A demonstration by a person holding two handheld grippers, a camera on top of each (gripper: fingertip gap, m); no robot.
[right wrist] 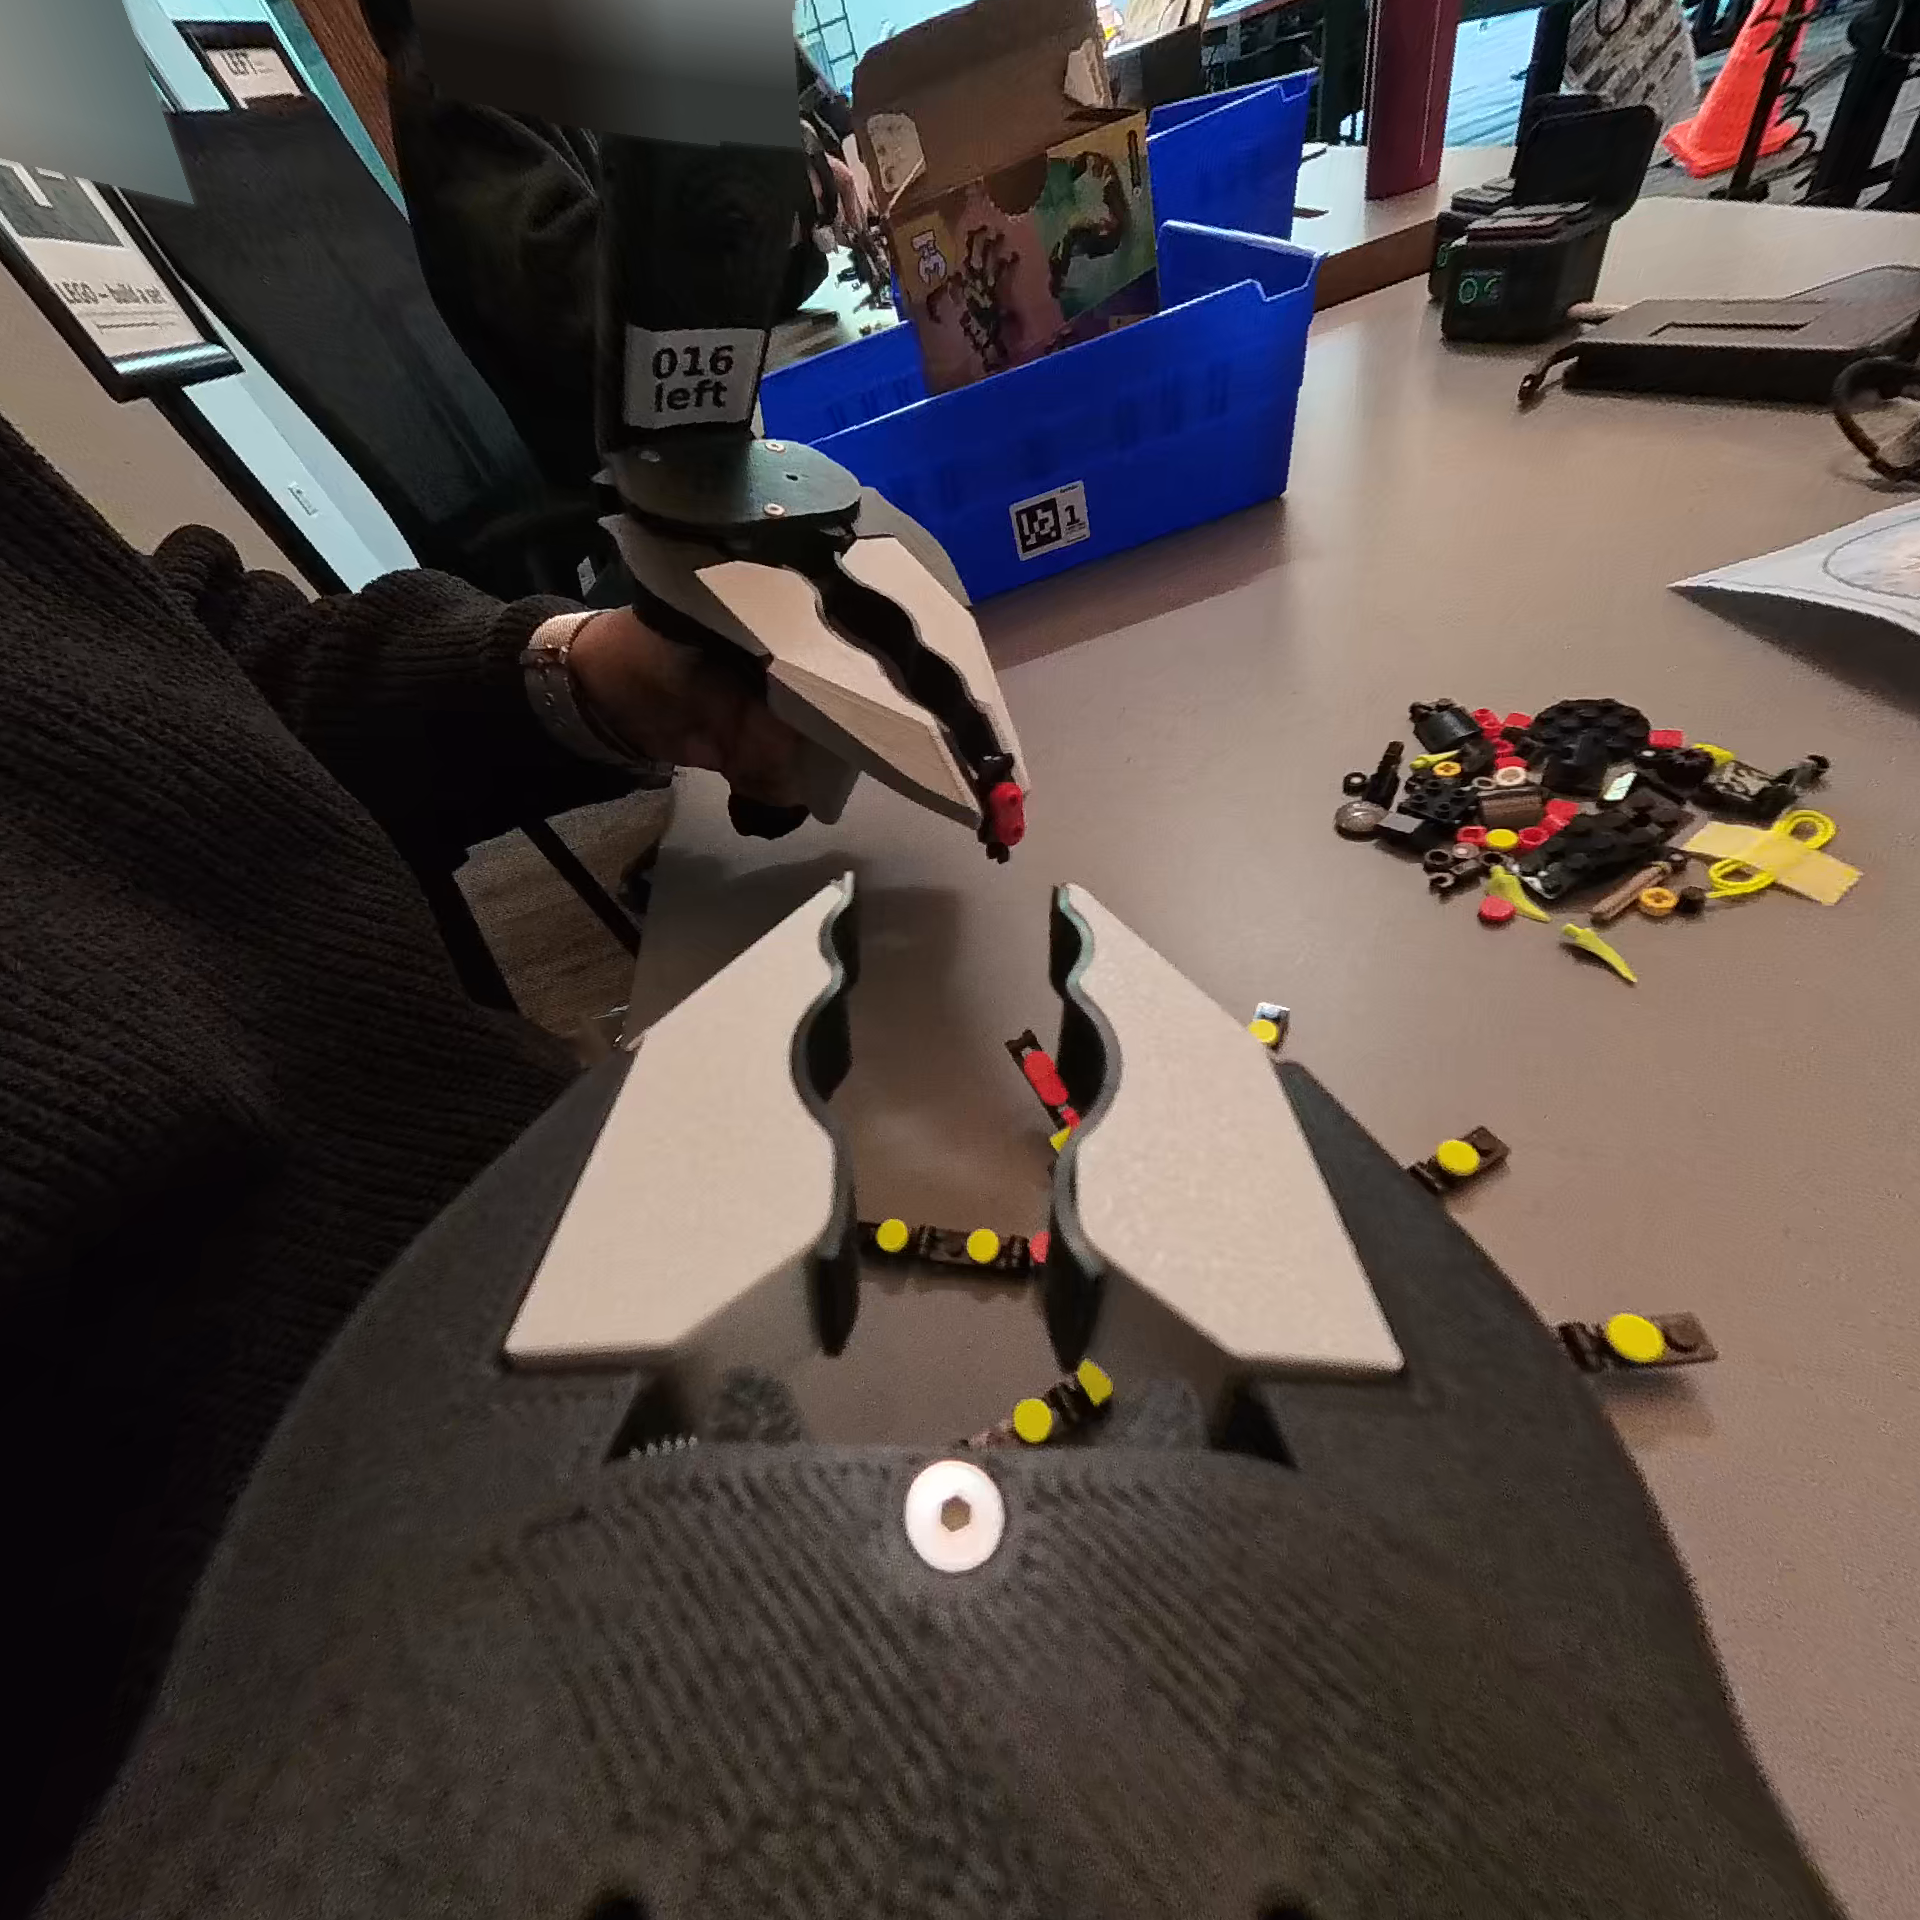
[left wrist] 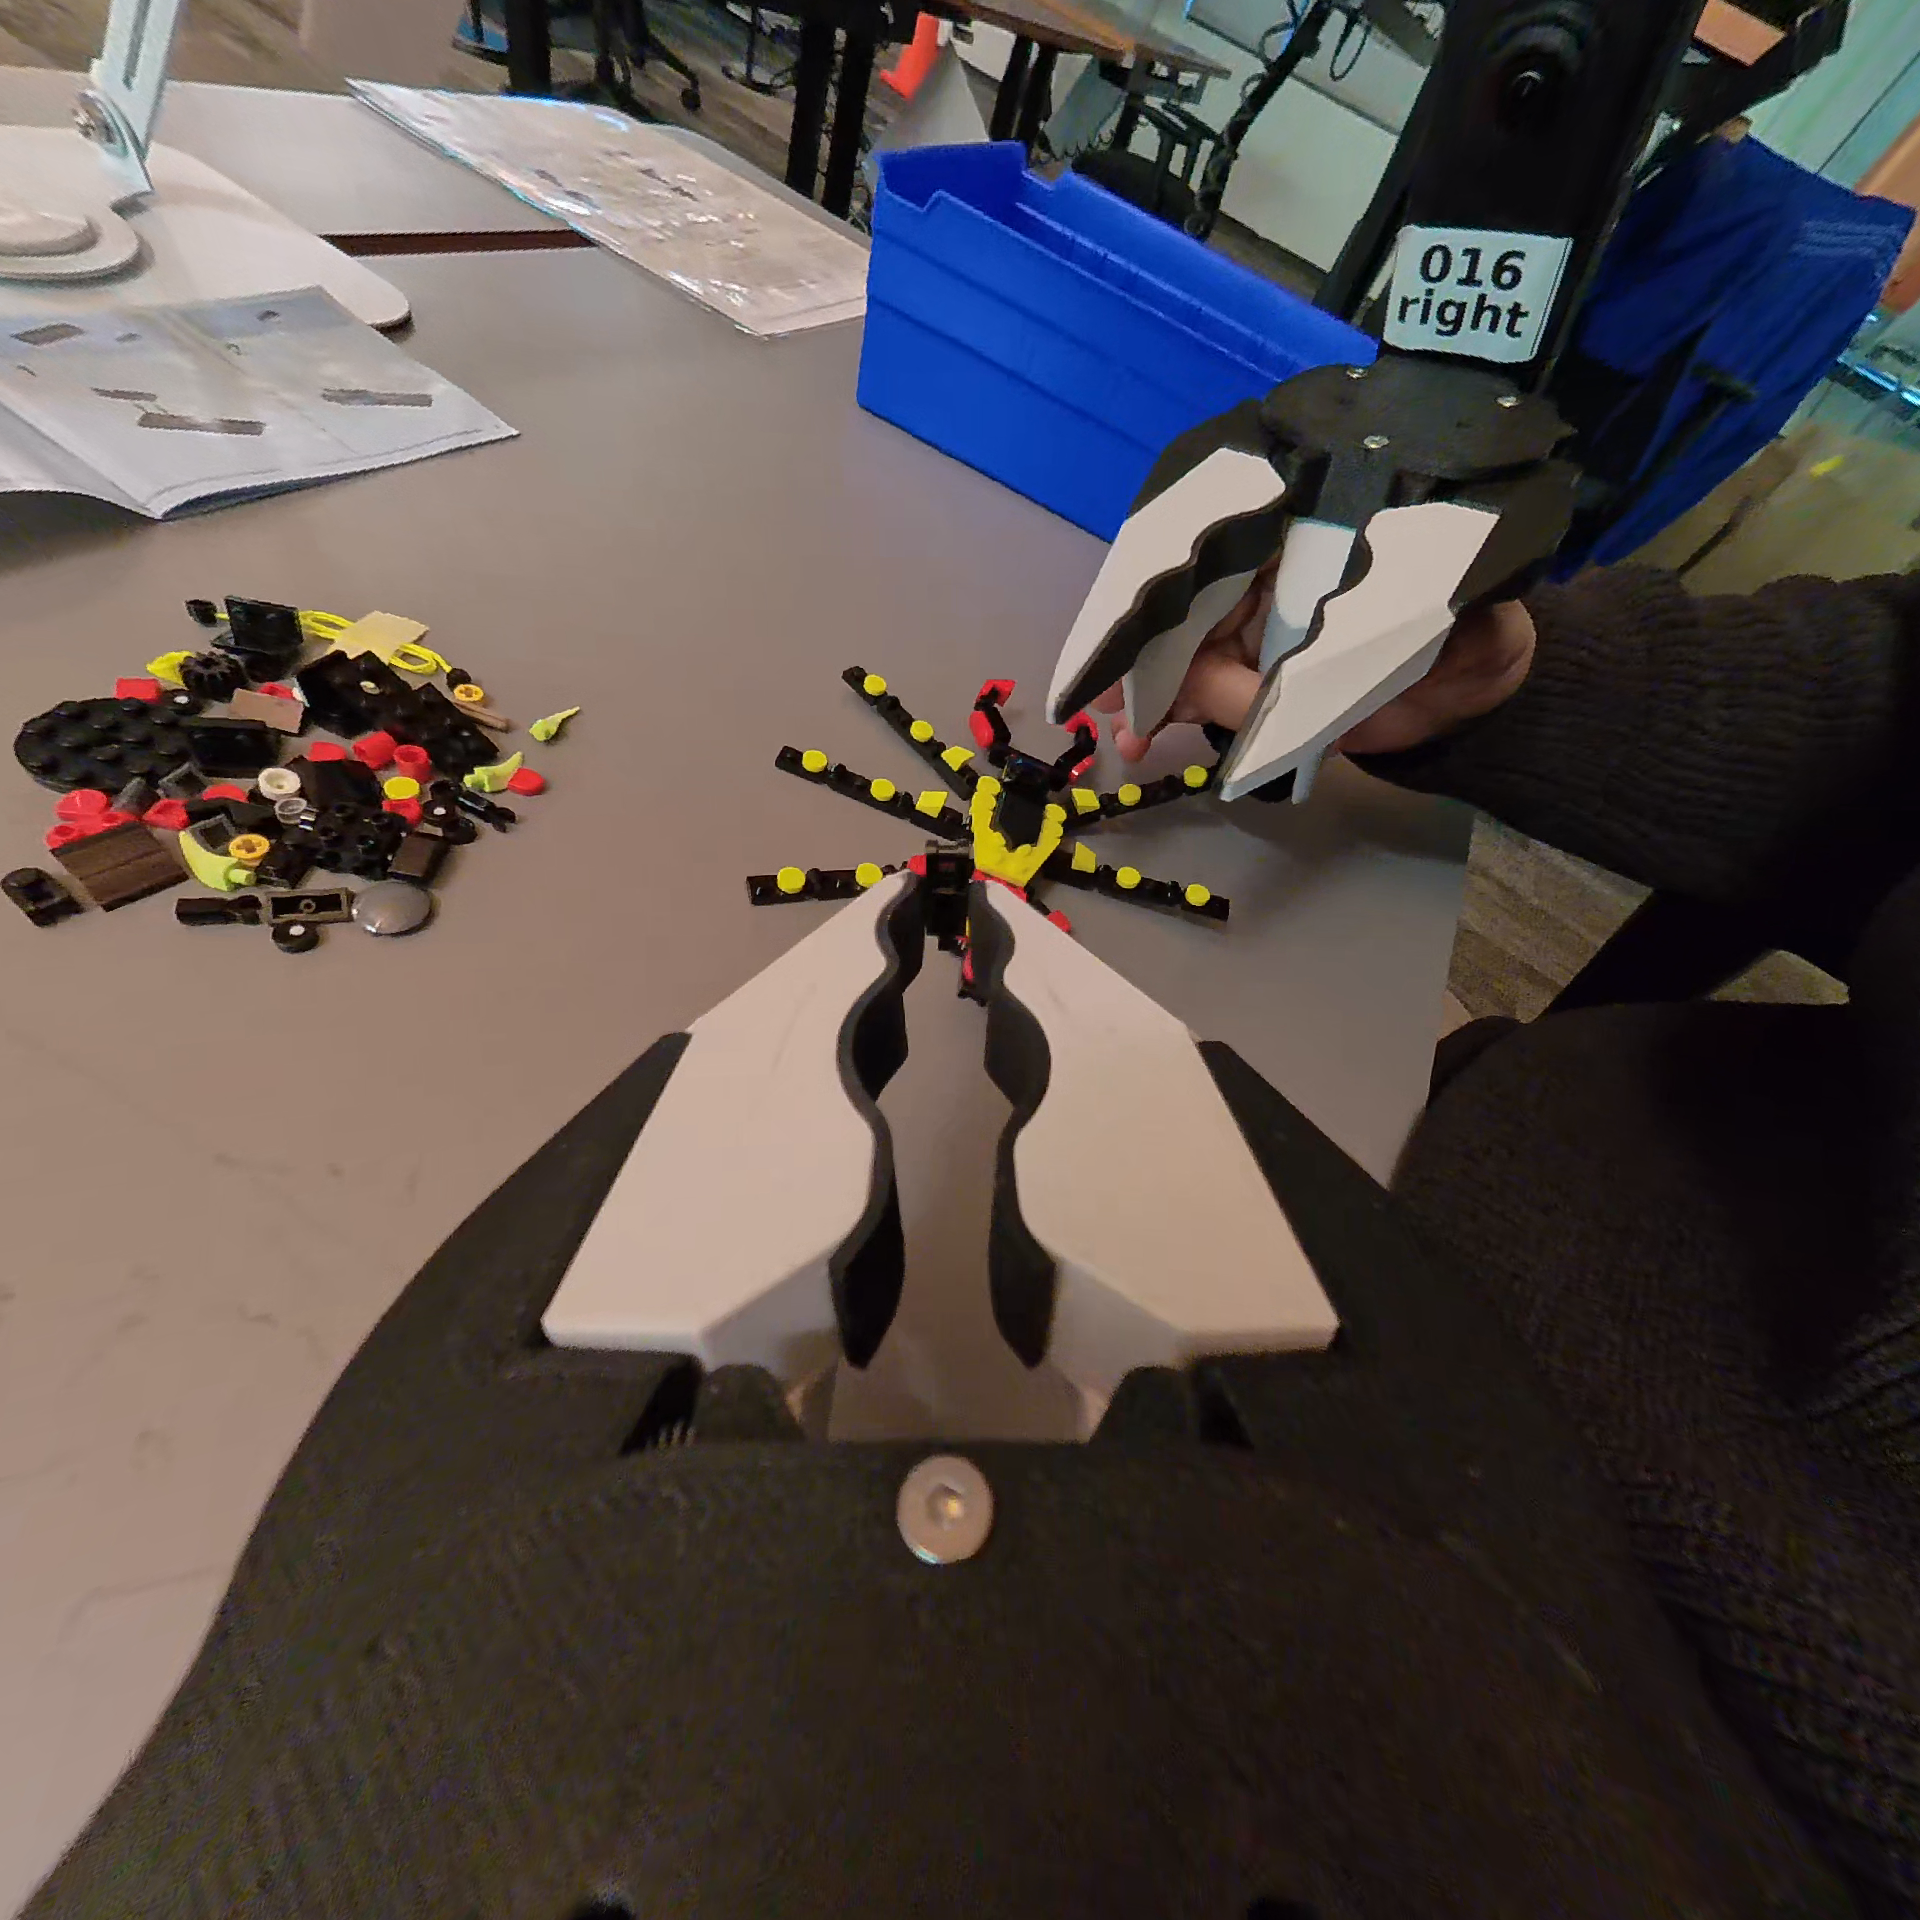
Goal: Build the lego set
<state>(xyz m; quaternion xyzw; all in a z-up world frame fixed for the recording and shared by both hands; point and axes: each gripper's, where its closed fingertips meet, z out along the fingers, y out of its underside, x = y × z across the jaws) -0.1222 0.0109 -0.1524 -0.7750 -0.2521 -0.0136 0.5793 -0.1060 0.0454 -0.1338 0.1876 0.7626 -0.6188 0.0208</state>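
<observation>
Left gripper (left wrist: 951, 894) clamped on a small black-and-red brick piece (right wrist: 1004, 810), held above the grey worktop (left wrist: 623, 582) near its right edge. Right gripper (right wrist: 951, 904) open, hovering over the black, yellow-studded brick spider (left wrist: 997, 821). Loose brick pile (left wrist: 260, 769) well apart; blue plastic bin (right wrist: 1091, 436) at the far edge.

Even indoor light, wide-angle bend at the edges

Soft overhead light falls evenly on the grey desk (left wrist: 623, 540), with faint sheen and only short, soft shadows under the brick pile (left wrist: 260, 769). Both views bow outward at the rims. The near black tool bodies are slightly blurred, the background rooms soft; a smeared patch covers the right wrist view's top.
</observation>
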